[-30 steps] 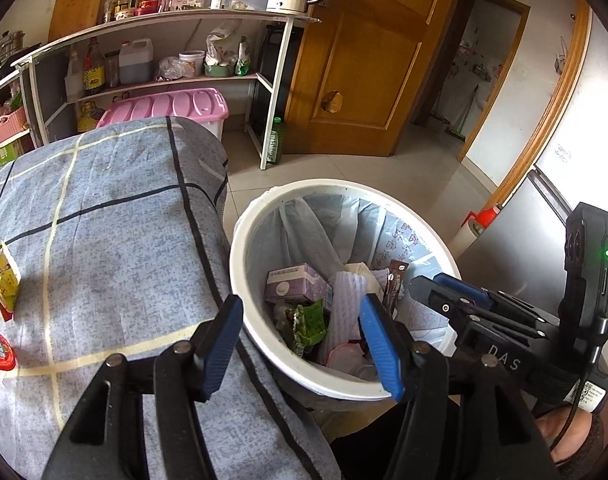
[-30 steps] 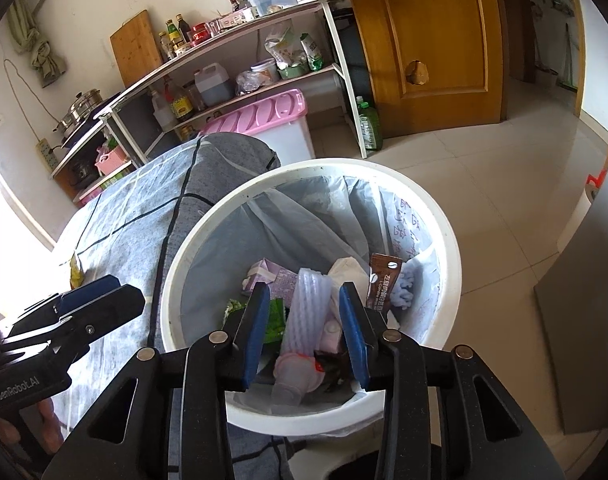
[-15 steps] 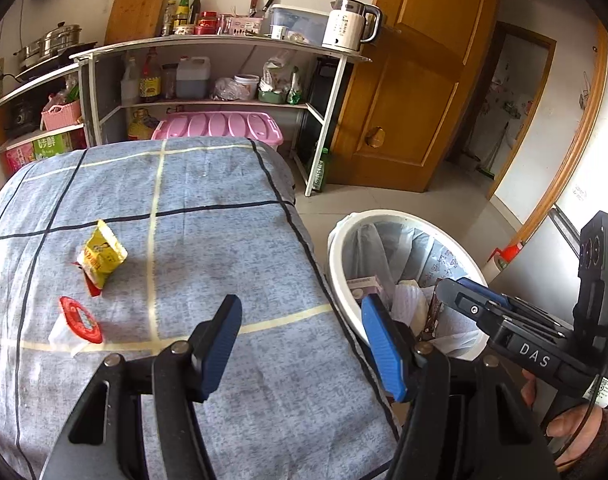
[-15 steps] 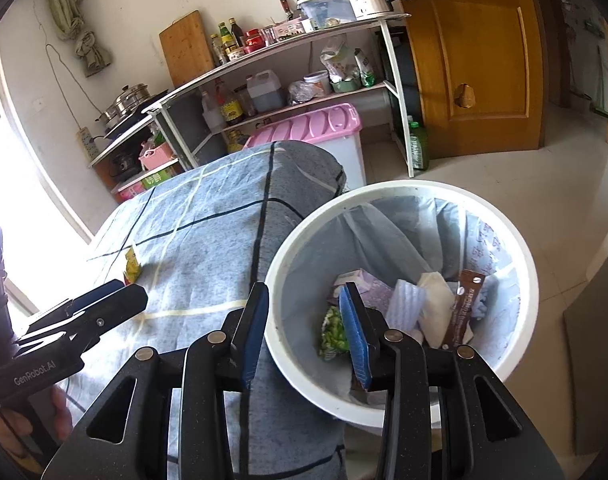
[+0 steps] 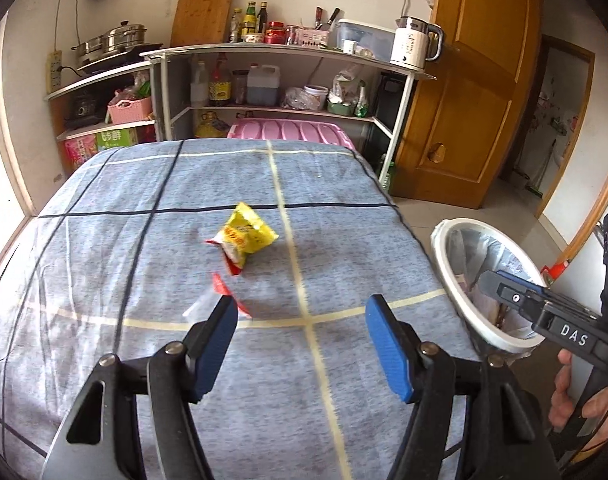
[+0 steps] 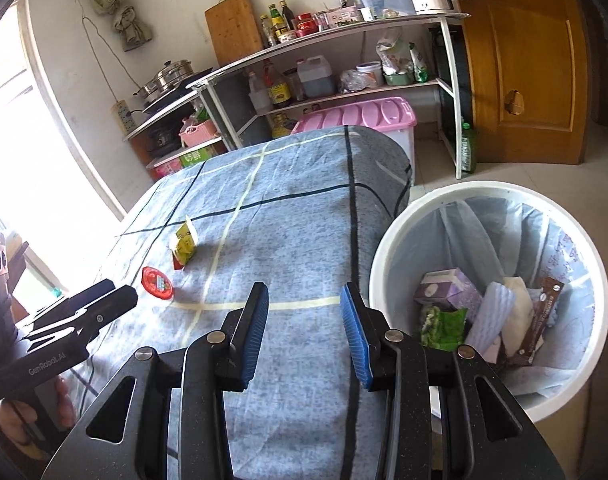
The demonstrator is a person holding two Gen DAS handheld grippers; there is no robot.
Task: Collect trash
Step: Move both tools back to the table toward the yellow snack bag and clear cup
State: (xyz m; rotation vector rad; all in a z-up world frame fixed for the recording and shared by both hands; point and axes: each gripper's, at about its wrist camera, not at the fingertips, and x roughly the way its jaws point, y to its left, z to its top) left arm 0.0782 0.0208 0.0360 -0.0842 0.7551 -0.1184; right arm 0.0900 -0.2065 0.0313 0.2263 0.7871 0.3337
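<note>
Under both grippers: matt woven cloth cover (image 5: 343, 240), blue-grey with lines. Ahead of left gripper (image 5: 302, 334): glossy crinkled yellow foil packet (image 5: 246, 236); red glossy lid (image 6: 157, 282) beside it. Right of right gripper (image 6: 304, 328): smooth white plastic bin (image 6: 387, 240), thin translucent plastic liner (image 6: 559, 248). Gripper pads (image 6: 353, 336) ribbed blue rubber, arms matt black.

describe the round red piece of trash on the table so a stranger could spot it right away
Start at the table with the blue-grey checked cloth beside the white trash bin. Two pieces of trash lie on it: a crumpled yellow snack packet and the round red lid. The lid is flat, a disc, and lies nearer the camera.
</note>
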